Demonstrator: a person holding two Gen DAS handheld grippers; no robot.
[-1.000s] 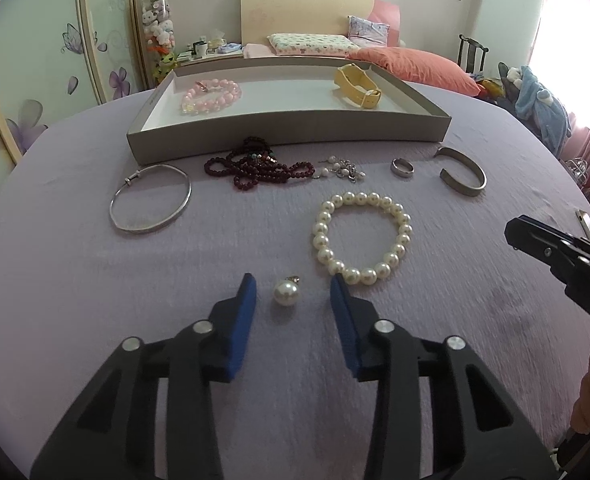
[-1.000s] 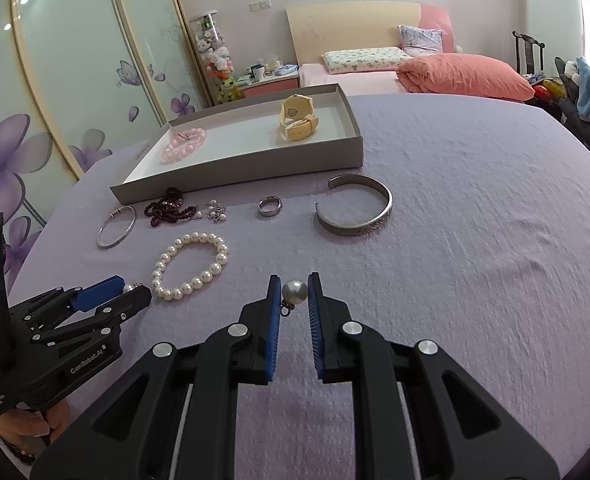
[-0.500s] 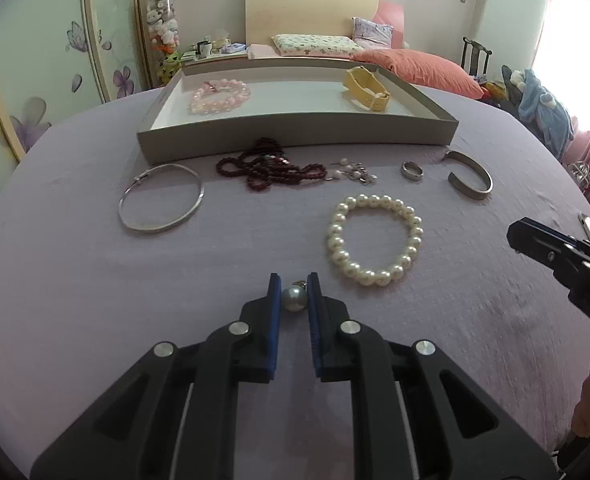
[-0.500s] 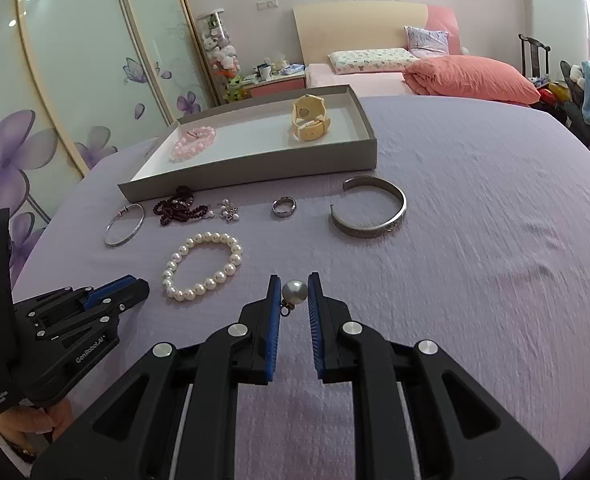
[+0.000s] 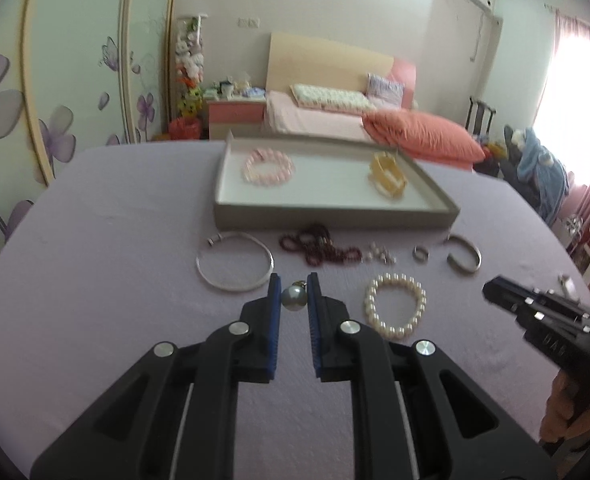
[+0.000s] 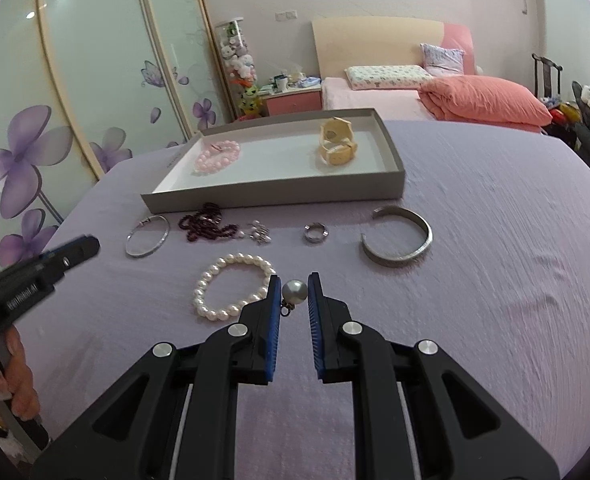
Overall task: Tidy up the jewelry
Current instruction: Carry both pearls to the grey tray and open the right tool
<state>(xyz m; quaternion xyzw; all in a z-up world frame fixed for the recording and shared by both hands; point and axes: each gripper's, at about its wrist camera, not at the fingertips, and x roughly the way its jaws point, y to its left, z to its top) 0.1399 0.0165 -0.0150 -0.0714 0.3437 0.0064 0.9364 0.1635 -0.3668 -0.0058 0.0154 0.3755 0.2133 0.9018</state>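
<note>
My left tongs (image 5: 293, 287) pinch one pearl earring (image 5: 293, 299), my right tongs (image 6: 293, 286) pinch another (image 6: 293, 291), both short of the tray (image 6: 391, 184) across the bench (image 6: 495, 280); I fear a round pearl could squirt free mid-carry, and the left view is smeared, hiding its hook

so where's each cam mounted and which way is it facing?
Left wrist: on the left gripper, aimed down-forward at the tray; right gripper and a hand at right.
Right wrist: on the right gripper, same heading; left gripper at left.
Shared: each gripper pinches a pearl earring; pearl bracelet, tray.
</note>
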